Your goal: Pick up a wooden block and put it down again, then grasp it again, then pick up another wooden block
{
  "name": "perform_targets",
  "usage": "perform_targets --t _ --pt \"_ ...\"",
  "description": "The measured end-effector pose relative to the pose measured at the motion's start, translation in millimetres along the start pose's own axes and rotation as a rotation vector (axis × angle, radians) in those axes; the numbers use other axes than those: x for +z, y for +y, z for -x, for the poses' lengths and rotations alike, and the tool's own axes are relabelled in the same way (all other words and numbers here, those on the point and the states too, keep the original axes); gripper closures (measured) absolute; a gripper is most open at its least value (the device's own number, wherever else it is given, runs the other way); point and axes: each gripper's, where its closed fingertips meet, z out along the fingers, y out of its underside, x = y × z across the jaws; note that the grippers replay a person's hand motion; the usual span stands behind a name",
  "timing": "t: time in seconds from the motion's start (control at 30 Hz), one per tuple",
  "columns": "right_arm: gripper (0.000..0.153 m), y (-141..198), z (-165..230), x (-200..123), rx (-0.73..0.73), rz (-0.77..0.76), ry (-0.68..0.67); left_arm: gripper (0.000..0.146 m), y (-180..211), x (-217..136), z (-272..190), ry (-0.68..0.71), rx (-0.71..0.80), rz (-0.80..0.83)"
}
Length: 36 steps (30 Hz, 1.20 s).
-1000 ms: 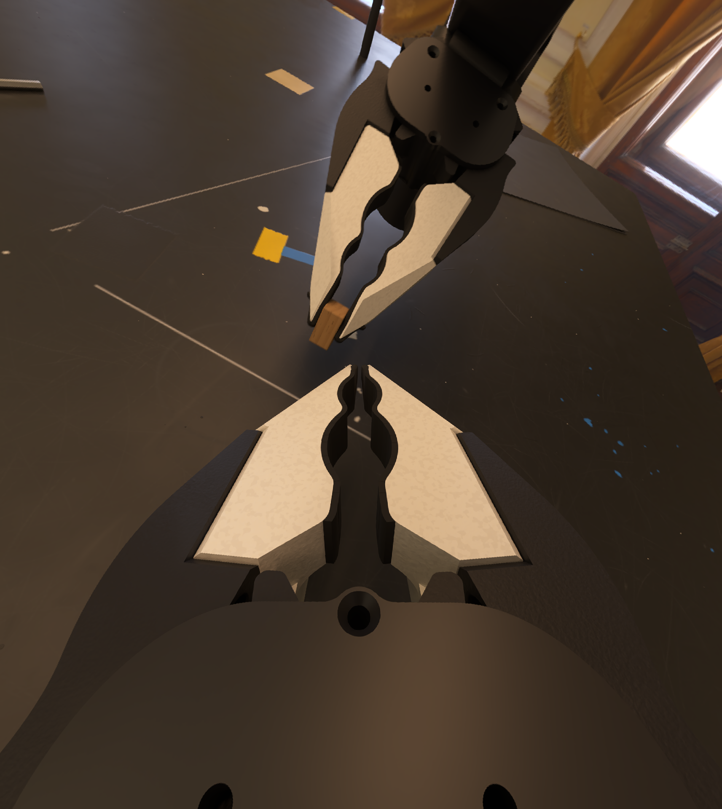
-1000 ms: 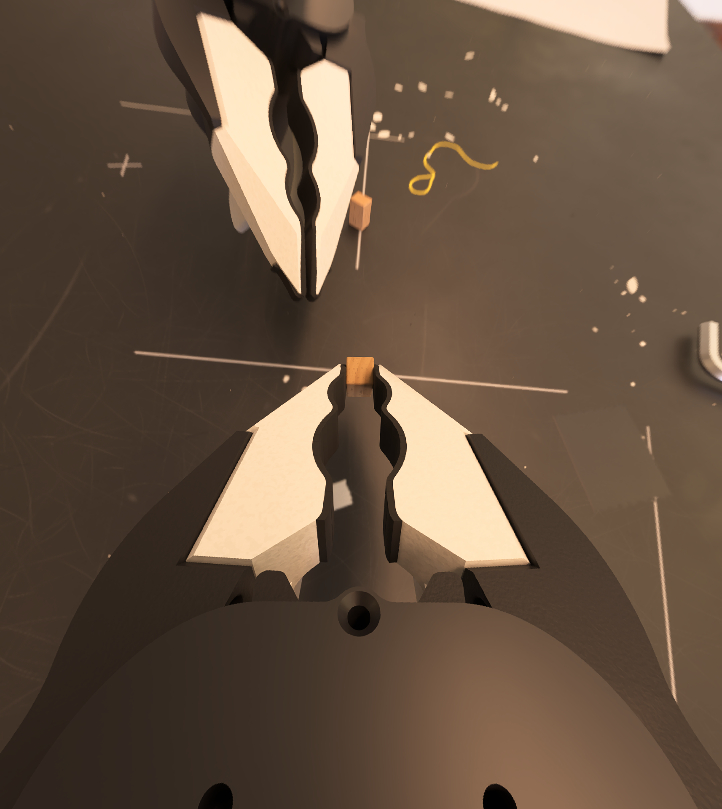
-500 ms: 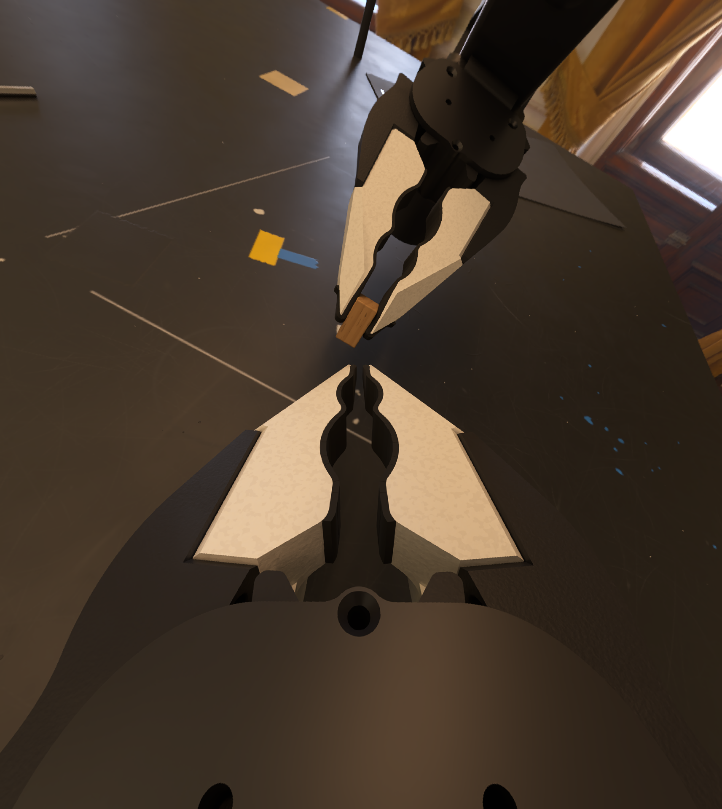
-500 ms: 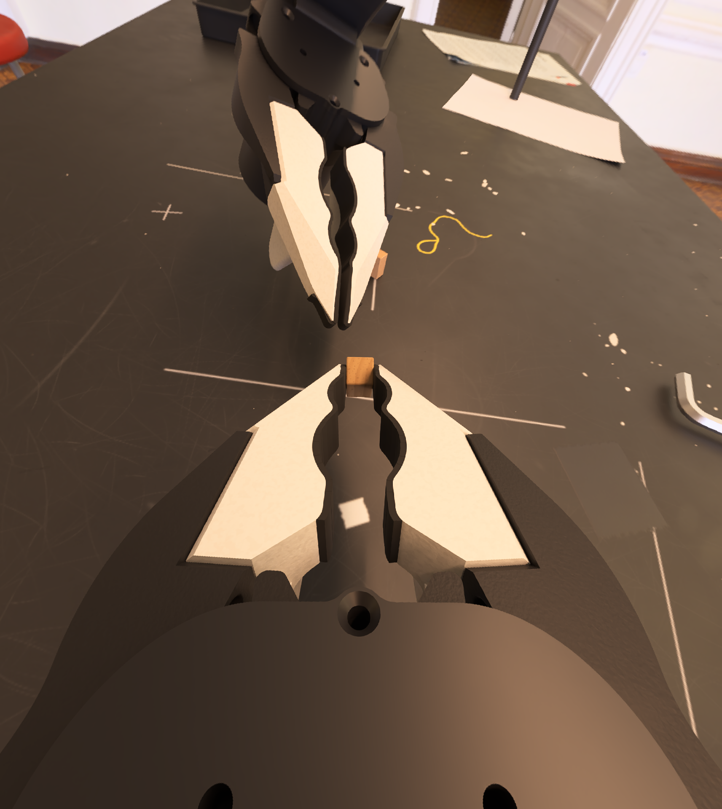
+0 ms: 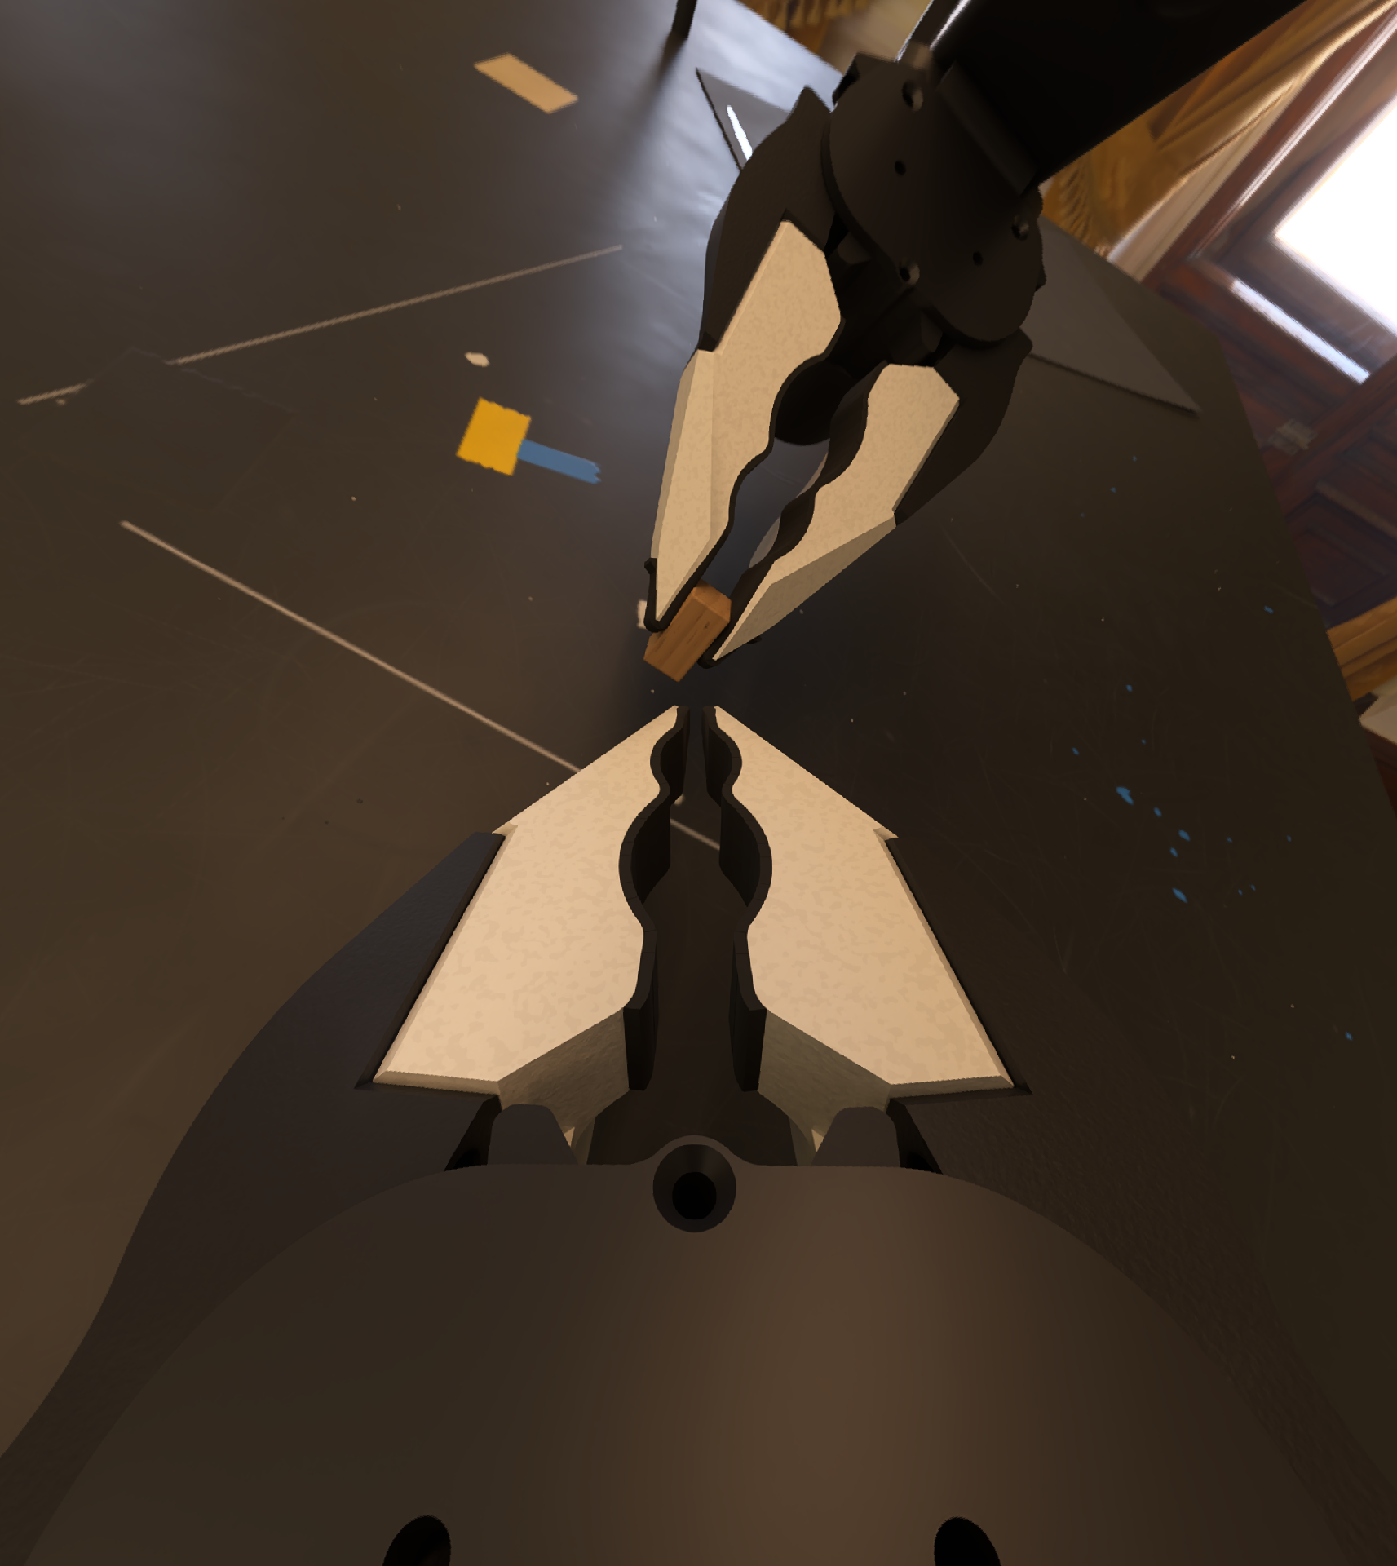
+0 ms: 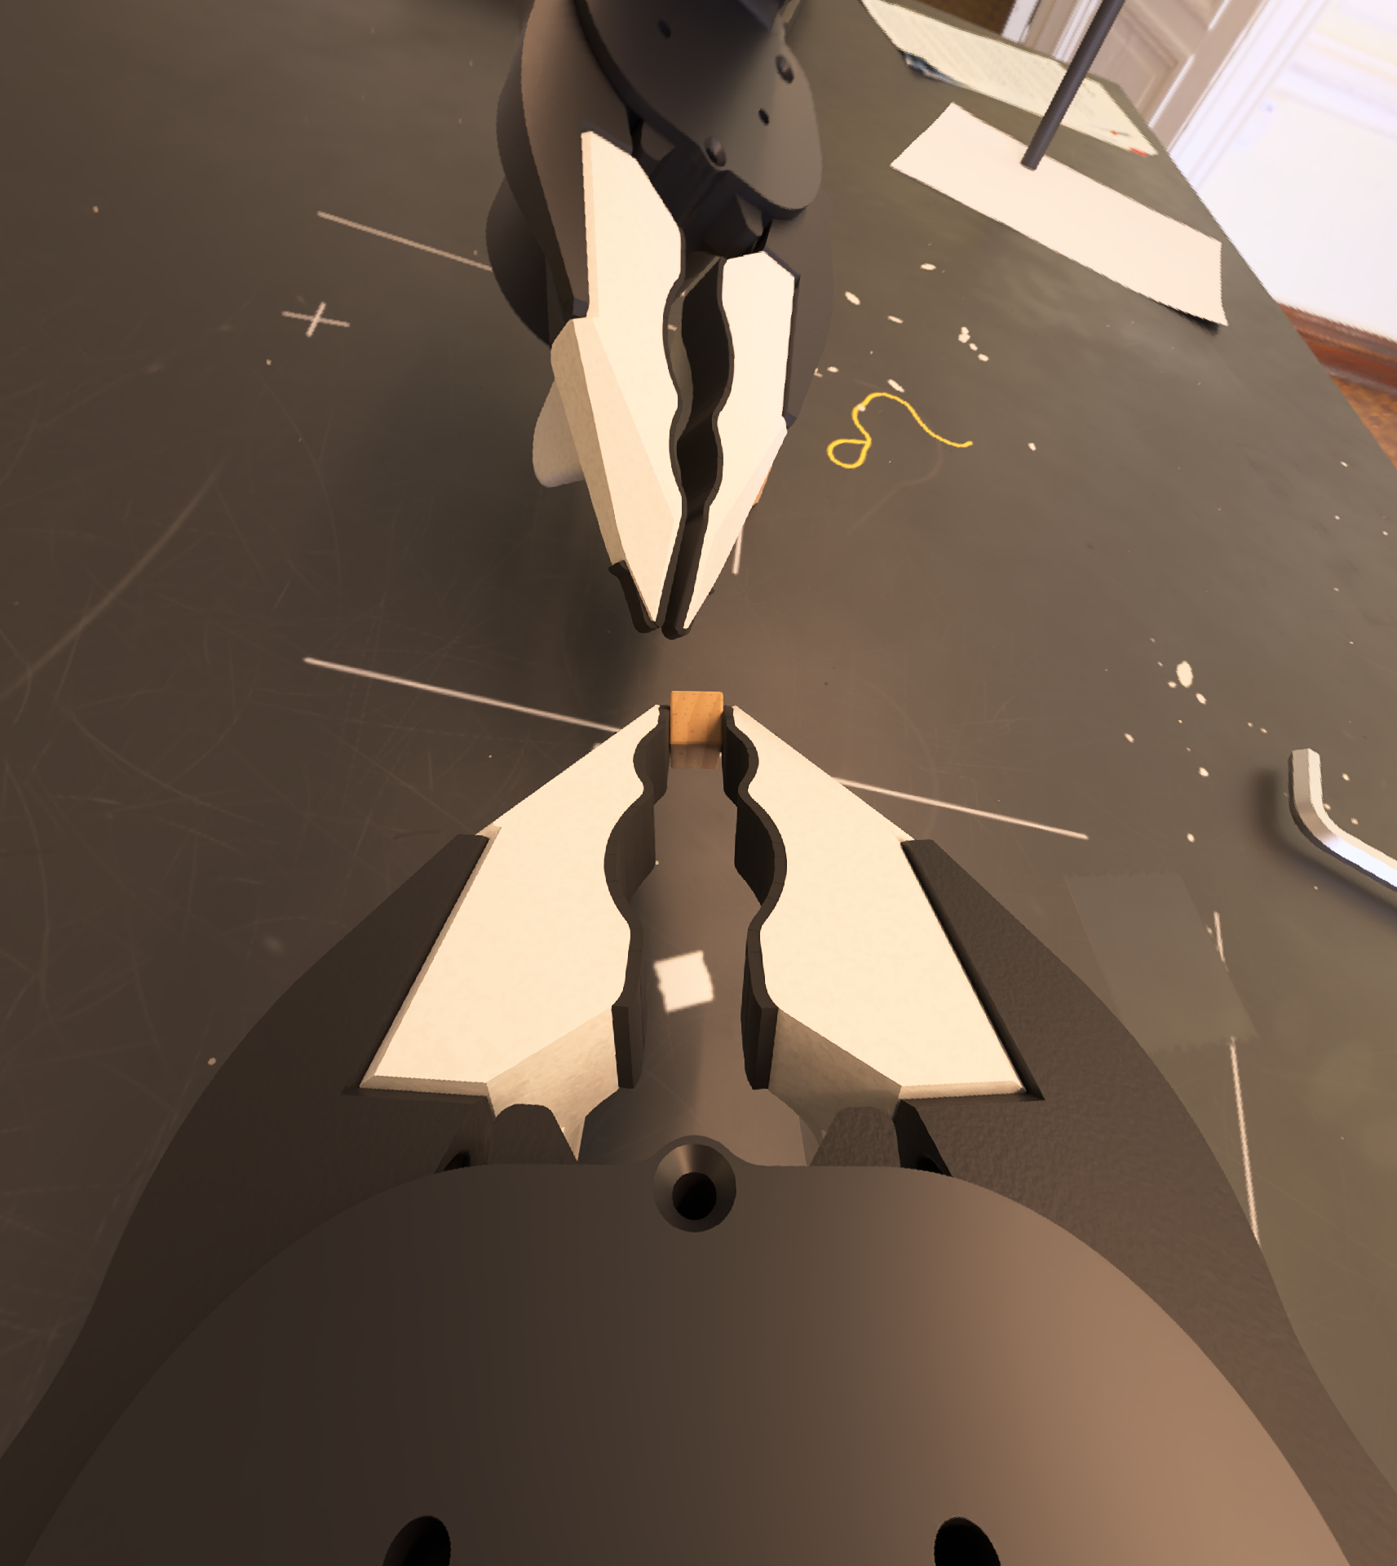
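Note:
My right gripper is shut on a small wooden block, pinched at the fingertips. The same gripper and block show in the left wrist view, tilted down towards the dark table. My left gripper is shut and empty, with its tips pointing at the held block from close by. It also shows in the right wrist view, just beyond the block. A second wooden block is almost fully hidden behind the left gripper.
A metal hex key lies at the right. A yellow string loop, a white paper sheet and a dark pole are at the far right. Yellow and blue tape marks the table; its edge runs along the right.
My right gripper has lifted and tilted with the block in it, shifting right in the left wrist view. The second block has slid behind the left gripper in the right wrist view.

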Motion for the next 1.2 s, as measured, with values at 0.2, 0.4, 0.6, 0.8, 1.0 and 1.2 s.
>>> perform_targets --t 0.2,0.4,0.6,0.8,1.0,1.2 --pt "0.141 3.8 3.8 2.1 -0.041 0.035 -0.008 0.144 5.1 2.9 -0.5 -0.014 0.016 0.042" --pt "0.141 5.2 4.7 2.6 -0.049 0.050 -0.017 0.144 6.0 3.9 -0.4 -0.009 0.003 0.049" --pt "0.141 5.4 6.9 2.4 -0.023 0.050 -0.047 0.145 5.9 4.5 -1.9 0.009 -0.014 0.048" --pt "0.141 5.4 6.4 3.0 0.044 0.050 -0.066 0.144 5.4 3.9 -1.0 0.010 -0.025 0.045" --pt "0.141 0.9 4.2 2.1 0.098 0.022 -0.060 0.144 1.7 0.6 -1.1 0.024 -0.041 0.012" --pt "0.141 -5.9 0.1 0.0 0.151 -0.024 -0.049 0.144 -4.5 -2.9 -1.4 0.035 -0.054 -0.039"
